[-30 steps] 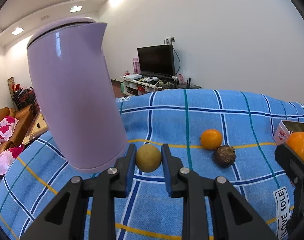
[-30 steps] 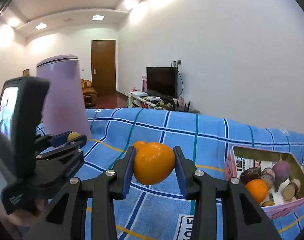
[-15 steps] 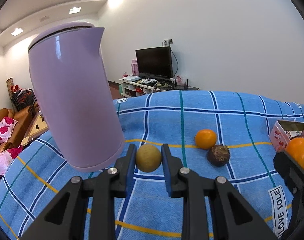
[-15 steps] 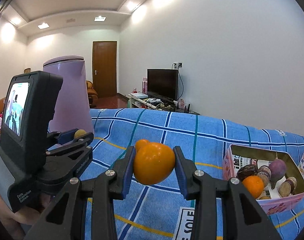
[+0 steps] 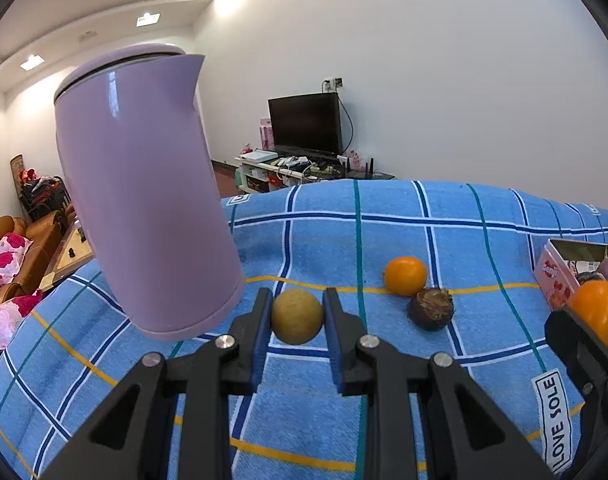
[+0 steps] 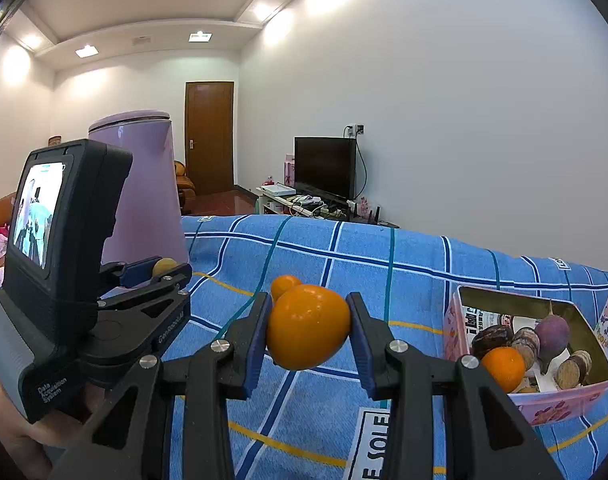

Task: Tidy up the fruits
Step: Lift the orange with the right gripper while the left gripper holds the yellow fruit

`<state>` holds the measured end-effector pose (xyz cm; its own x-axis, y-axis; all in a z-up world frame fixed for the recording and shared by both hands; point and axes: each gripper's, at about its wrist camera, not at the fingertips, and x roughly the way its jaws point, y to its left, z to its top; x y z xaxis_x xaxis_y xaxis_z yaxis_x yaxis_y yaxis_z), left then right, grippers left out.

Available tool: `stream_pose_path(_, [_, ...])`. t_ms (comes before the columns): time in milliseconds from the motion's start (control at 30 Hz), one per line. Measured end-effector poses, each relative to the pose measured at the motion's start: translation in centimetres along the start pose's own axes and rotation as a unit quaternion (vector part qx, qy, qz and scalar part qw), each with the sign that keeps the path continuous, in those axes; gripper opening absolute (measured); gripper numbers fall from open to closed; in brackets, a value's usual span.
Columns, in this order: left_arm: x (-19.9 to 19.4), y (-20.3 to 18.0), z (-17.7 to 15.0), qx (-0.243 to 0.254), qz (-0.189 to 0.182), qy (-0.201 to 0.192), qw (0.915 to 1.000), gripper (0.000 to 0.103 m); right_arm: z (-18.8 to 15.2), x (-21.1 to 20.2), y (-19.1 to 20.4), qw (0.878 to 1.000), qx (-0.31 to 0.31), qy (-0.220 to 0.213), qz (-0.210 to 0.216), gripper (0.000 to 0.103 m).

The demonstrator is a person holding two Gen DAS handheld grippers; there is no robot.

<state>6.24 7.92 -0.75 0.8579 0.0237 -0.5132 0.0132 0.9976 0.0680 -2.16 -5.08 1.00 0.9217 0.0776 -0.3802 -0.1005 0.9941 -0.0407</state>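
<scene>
1. Left gripper is clamped on a small tan fruit, beside the lilac kettle.
2. Right gripper is clamped on an orange fruit above the blue checked cloth.
3. Pink box sits to its right, holding several fruits.

A round tan fruit was clamped between blue pads, off the cloth. A glossy orange fruit, narrower at its lower end, was likewise pinched in mid-air. On the blue checked cloth lay a round orange and, just beside it, a dark brown rough fruit. The pink box held an orange, purple and brown pieces.
</scene>
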Motion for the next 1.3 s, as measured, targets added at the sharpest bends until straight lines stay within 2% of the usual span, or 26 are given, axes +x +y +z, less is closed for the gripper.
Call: stream_pose_path(1300, [-0.51,-0.29,-0.16,-0.001,-0.022,0.001,0.9997,0.027,-0.23,-0.45,-0.3,1.0,0.009,0.004,-0.005,0.04])
